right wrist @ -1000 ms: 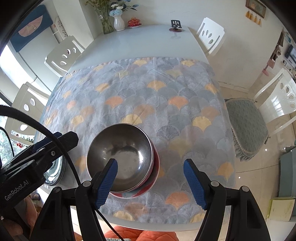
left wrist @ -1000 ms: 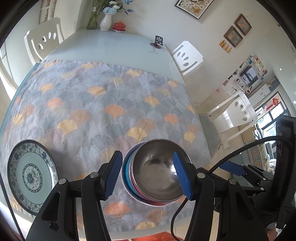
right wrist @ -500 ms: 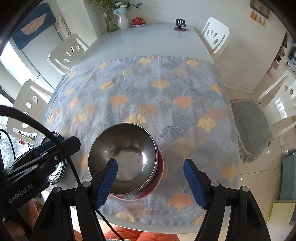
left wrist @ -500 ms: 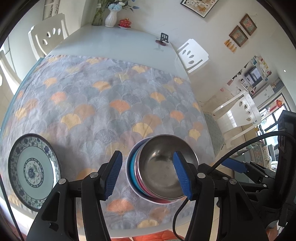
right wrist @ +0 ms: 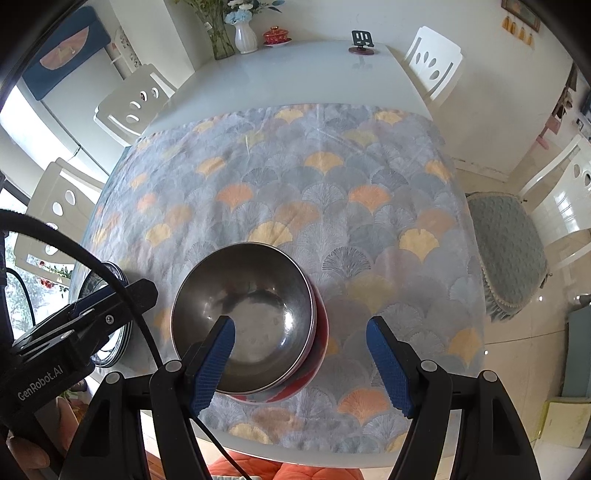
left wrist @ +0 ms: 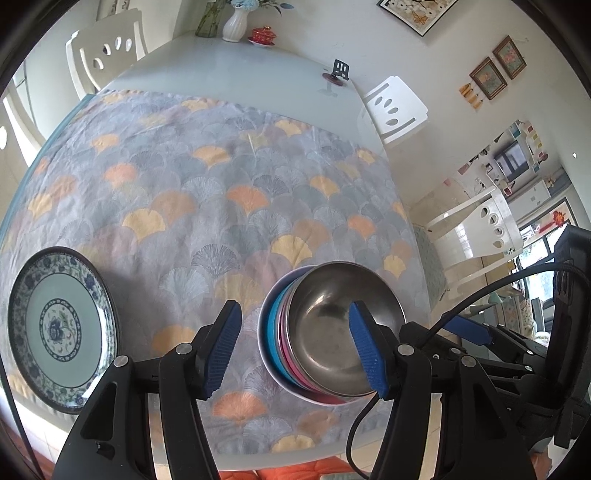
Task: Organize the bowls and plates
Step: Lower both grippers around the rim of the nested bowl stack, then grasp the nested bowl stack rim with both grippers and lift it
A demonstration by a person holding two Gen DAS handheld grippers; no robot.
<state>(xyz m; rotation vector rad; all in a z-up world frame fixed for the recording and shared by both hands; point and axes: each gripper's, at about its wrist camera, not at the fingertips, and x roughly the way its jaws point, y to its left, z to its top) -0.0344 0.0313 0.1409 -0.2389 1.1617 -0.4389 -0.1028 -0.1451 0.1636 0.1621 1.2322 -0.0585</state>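
Black claw (left wrist: 295,347) frames, ribbed blue pads (left wrist: 222,349), silver screws, black cables.

I note a silver steel bowl (left wrist: 343,332) nested in pink, blue and white bowls (left wrist: 275,332); blue-and-white floral plate (left wrist: 59,328); grey cloth (left wrist: 221,192) with orange-yellow fans; blue-padded tongs (left wrist: 295,350).

Left gripper (left wrist: 295,350) above near table edge, jaws apart, blue pads empty. Stack of nested bowls (left wrist: 325,343) on patterned tablecloth (left wrist: 221,192) below; steel bowl (left wrist: 340,325) on top, pink, blue and white rims under it. Right pad overlaps steel bowl in view; contact cannot be told. Blue-and-white plate (left wrist: 59,328) far left on cloth, well apart from stack. Right gripper (left wrist: 480,332) partly visible at right edge. White vase (left wrist: 236,24) at table's far end.
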